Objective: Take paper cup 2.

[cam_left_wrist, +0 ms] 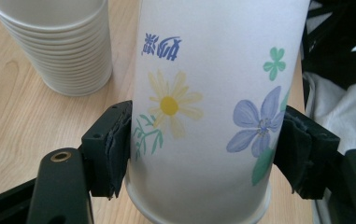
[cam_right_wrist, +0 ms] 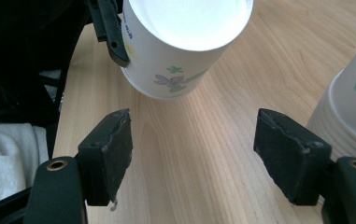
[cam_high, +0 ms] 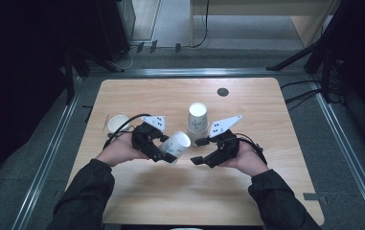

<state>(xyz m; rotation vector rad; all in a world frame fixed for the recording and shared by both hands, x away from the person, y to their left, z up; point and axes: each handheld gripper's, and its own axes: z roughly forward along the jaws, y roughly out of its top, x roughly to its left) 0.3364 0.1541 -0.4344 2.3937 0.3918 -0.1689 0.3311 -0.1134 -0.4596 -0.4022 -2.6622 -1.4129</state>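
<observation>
The left gripper (cam_high: 166, 152) has its two black pads clamped on either side of a paper cup (cam_high: 176, 145), squeezing the wall near the rim end, and the cup is carried clear of the wooden table (cam_high: 247, 201), tipped on a slant with its flat base up and toward the right. Just across from it sits the right gripper (cam_high: 199, 150), jaws spread apart with nothing between the pads, only bare tabletop showing there; the held cup hangs a short way off its tips, not touching them. Up close in the left gripper view, the cup (cam_left_wrist: 213, 116) is white with a yellow daisy, a lilac flower, green sprigs, a clover and blue lettering. Behind the two grippers stands a stack of cups (cam_high: 197, 117), upside down, and a lone cup (cam_high: 118, 123) sits upright off to the left.
</observation>
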